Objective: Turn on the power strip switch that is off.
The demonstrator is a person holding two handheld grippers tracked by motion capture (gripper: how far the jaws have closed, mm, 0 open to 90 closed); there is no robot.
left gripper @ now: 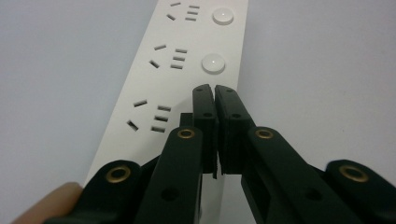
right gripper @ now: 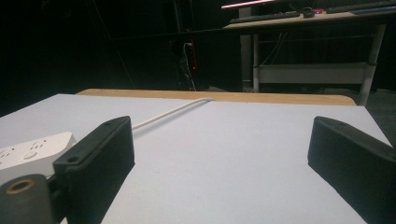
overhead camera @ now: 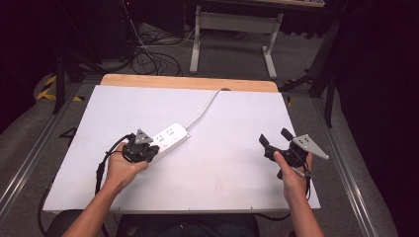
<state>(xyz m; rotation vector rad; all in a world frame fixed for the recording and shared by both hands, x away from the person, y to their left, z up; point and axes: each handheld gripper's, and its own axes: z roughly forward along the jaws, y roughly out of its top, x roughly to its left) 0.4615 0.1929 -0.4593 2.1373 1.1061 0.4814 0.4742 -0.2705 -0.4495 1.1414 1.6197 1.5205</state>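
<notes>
High view has the white power strip (overhead camera: 170, 137) around 10 o'clock from table centre, cord (overhead camera: 202, 109) running off toward 12. Left gripper (overhead camera: 154, 154) sits over its near end, jaws pinched together on nothing. Right gripper (overhead camera: 274, 138) hovers at 4 o'clock, jaws spread wide and empty.

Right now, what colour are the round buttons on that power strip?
White, like the power strip itself; each round button shows best in the left gripper view.

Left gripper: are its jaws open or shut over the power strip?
Shut. In the left gripper view the left gripper has both black jaws pressed together, tips over the power strip by a round button.
</notes>
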